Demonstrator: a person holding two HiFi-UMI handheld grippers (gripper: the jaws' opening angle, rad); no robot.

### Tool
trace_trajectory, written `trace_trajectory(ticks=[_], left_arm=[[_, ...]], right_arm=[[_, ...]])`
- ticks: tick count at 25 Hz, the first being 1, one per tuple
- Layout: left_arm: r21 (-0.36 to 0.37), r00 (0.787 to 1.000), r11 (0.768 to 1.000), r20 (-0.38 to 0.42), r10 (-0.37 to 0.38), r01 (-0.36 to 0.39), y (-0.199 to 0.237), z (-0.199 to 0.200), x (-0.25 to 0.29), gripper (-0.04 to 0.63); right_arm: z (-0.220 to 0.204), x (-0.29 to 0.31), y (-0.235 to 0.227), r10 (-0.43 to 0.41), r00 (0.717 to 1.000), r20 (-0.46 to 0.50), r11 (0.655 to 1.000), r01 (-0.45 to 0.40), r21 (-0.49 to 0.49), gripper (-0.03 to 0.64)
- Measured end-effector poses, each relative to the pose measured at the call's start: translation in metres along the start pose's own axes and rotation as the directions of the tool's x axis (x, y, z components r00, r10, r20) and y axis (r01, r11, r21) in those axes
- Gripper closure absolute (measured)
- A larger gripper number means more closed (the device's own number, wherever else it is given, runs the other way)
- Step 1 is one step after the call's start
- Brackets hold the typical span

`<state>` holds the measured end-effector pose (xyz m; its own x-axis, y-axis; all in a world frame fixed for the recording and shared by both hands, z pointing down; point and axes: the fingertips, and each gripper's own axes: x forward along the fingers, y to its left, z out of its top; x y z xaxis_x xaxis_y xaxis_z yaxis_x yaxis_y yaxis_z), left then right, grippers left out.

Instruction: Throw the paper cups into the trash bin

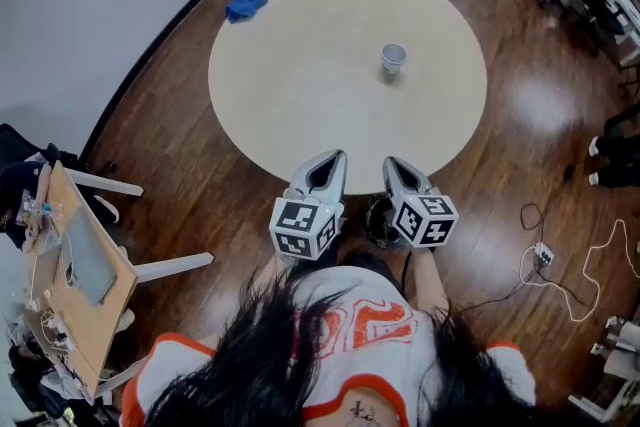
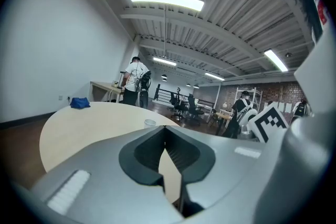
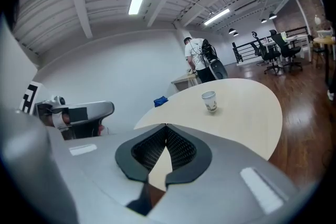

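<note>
One paper cup (image 1: 393, 60) stands upright, right of centre on the round surface (image 1: 300, 65), well apart from both claws. The left claw (image 1: 336, 157) and the right claw (image 1: 392, 163) hover at the near edge, each with its jaws together and nothing between them. The cup looks light, thin-walled and easily crushed. A gentle pinch across its side wall, just below the stiffer rim, should suit it.

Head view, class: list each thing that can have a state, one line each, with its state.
Paper cup: upright on the table, untouched.
Blue cloth: crumpled at the table's edge.
Left tongs: shut, empty.
Right tongs: shut, empty.
</note>
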<state>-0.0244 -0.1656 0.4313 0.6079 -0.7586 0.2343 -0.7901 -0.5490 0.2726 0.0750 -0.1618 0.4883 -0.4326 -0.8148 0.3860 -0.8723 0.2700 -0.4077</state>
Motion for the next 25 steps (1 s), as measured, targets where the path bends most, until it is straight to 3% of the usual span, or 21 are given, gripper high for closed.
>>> trace_trajectory(ticks=[10,15,25], left_arm=[[-0.005,0.998,0.999,-0.032,-0.045,0.044,0.037,0.013,0.039,0.595],[-0.016,0.998,0.999,-0.039,-0.050,0.049,0.051,0.018,0.052,0.595],[-0.054,0.998,0.998,-0.051,-0.030,0.027,0.085,0.022,0.067,0.595]], right_arm=[[0.047,0.079,-0.052,-0.118,0.993,-0.020,0.985,0.115,-0.132,0.569],[0.063,0.120,-0.081,-0.178,0.981,-0.070,0.957,0.156,-0.245,0.546],[0.086,0.195,-0.132,-0.288,0.944,-0.162,0.906,0.213,-0.365,0.506]])
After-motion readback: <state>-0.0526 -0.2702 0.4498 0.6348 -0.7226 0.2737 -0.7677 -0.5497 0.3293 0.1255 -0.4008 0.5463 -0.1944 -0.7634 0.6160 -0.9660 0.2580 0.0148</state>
